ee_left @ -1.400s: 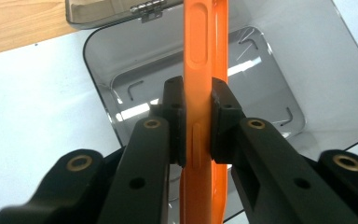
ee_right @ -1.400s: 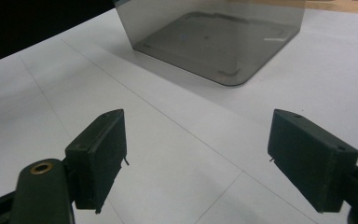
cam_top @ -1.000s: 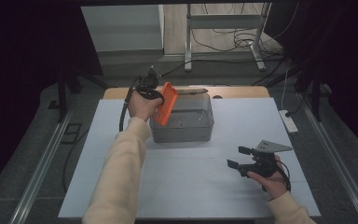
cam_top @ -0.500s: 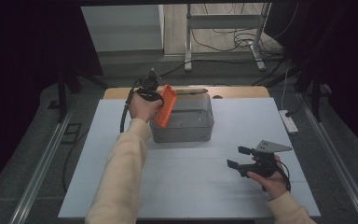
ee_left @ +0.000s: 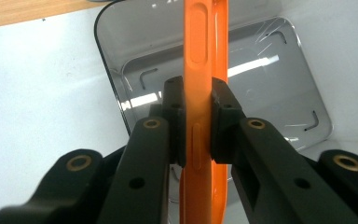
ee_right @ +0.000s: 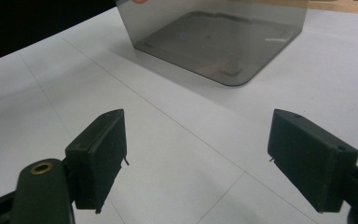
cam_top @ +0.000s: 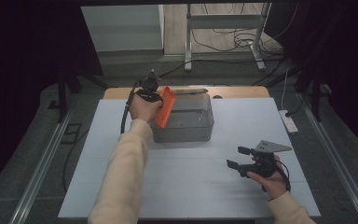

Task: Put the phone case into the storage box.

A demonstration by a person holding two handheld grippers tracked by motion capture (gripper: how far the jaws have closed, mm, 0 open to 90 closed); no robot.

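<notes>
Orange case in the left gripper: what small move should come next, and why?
Probably lower it a little into the clear box and only then open. The left gripper is shut on the orange case, held edge-on above the box's bare floor, and in the high view the case sits tilted over the box's left rim. The right gripper is open, well short of the box.

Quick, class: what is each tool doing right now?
Left tool: closed on the orange lid, over the grey bin.
Right tool: open, holding nothing.
</notes>
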